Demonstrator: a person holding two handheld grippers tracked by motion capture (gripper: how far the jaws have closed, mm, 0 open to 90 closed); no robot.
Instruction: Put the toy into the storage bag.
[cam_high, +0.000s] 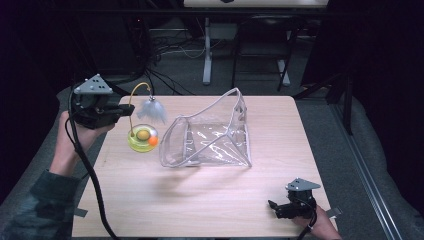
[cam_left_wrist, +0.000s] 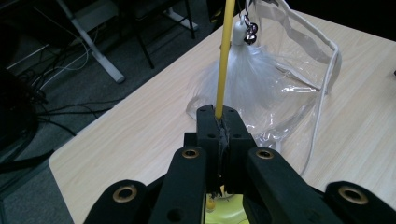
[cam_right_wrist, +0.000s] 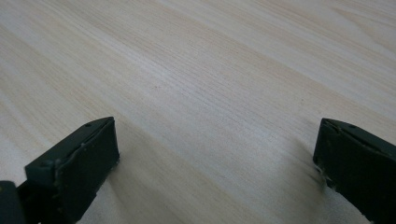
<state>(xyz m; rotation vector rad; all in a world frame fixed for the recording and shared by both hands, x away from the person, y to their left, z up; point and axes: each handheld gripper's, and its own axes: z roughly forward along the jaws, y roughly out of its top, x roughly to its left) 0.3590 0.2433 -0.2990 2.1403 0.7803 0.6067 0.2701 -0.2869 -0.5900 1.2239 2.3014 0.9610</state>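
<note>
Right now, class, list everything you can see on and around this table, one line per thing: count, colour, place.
cat toy: one, yellow-green round base with an orange ball, yellow wire and white feather tuft; left part of the table.
clear bag: one, transparent with pale trim; table middle, mouth open toward the toy.
table: one, light wood.
desk legs: white, on the floor behind the table.
left claw: black, shut on the yellow wire.
right claw: black, open, low at the table's near right corner.
</note>
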